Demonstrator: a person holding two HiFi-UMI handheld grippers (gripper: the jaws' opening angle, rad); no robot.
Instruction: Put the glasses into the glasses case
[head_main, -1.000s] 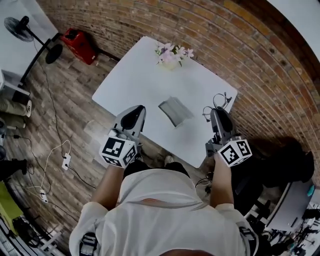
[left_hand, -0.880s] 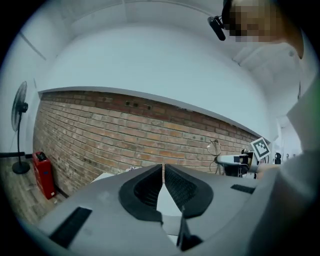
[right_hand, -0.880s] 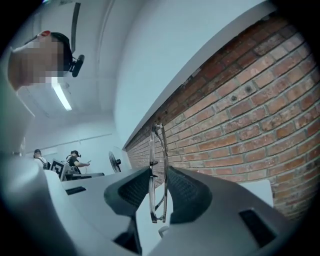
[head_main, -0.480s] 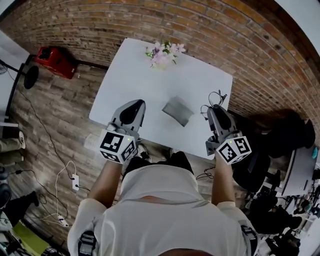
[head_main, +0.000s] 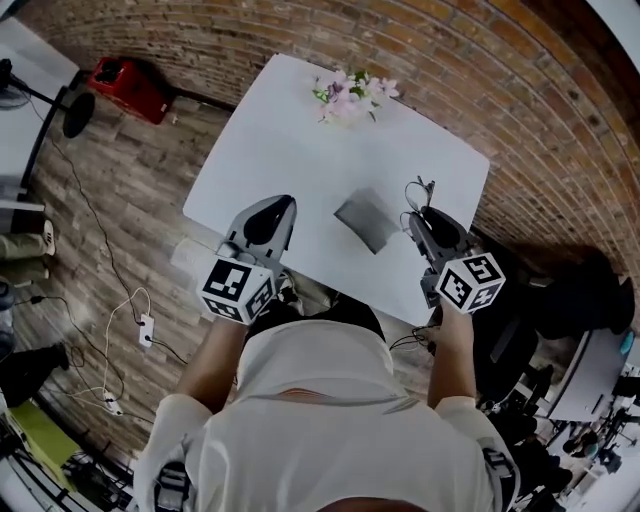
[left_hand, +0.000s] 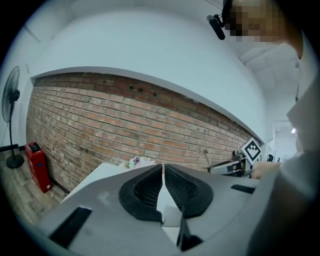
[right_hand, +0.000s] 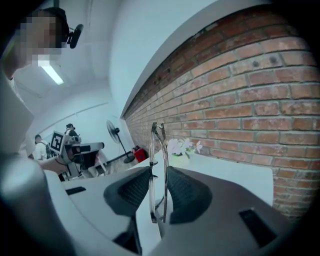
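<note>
A grey glasses case (head_main: 365, 220) lies shut on the white table (head_main: 290, 150), near its front edge. My right gripper (head_main: 425, 212) is just right of the case, shut on thin wire-framed glasses (head_main: 415, 192). In the right gripper view the glasses (right_hand: 157, 170) stand upright, pinched between the two dark pads. My left gripper (head_main: 275, 205) hovers over the table's front edge to the left of the case. Its jaws (left_hand: 163, 167) stand together with nothing between them.
A small pot of pink flowers (head_main: 352, 95) sits at the table's far side. On the brick floor to the left are a red appliance (head_main: 128, 85), a fan base (head_main: 72, 112) and a white power strip with cables (head_main: 140, 325). A brick wall (left_hand: 125, 125) runs behind the table.
The right gripper has come down and in toward the case with the glasses. The left gripper has shifted slightly along the table's front edge. The head view has swung.
</note>
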